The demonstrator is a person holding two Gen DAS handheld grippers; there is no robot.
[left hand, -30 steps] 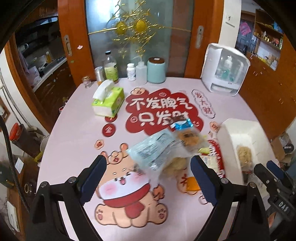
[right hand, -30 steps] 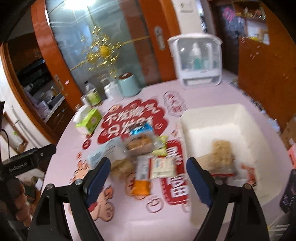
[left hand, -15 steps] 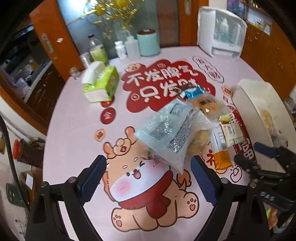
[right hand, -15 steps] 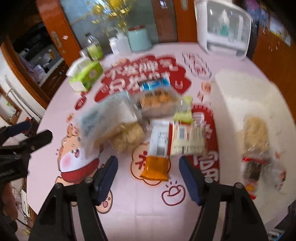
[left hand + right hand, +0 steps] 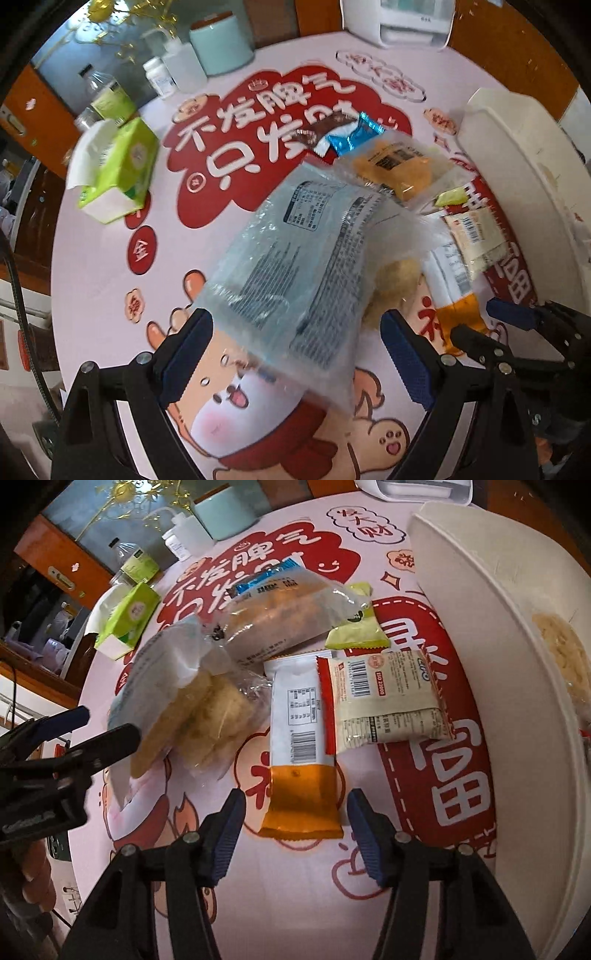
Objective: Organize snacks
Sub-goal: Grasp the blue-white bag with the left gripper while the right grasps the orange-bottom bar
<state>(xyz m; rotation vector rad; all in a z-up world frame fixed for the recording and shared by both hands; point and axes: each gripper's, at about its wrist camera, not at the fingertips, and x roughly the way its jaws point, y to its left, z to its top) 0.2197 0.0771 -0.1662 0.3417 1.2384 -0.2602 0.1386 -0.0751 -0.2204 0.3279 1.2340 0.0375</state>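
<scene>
My right claw (image 5: 295, 825) is closing around the orange end of a white-and-orange snack packet (image 5: 300, 753), pads not yet touching; its barcode shows. My left claw (image 5: 295, 356) gapes over a pale blue bag (image 5: 295, 273) on the bench (image 5: 92, 280). The neighbouring cream packet (image 5: 388, 698) reads "ISO 22000".

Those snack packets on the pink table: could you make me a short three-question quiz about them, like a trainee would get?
1. True or false: the orange-ended packet lies flat on the table, its orange end between the right gripper fingers.
2. Which packet is the left gripper lined up on? A) pale blue bag B) green tissue box C) small green sachet
3. Fill in: the white bin already holds a pale, ____ snack.

Key: 1 true; 2 A; 3 noodle-like.
</scene>
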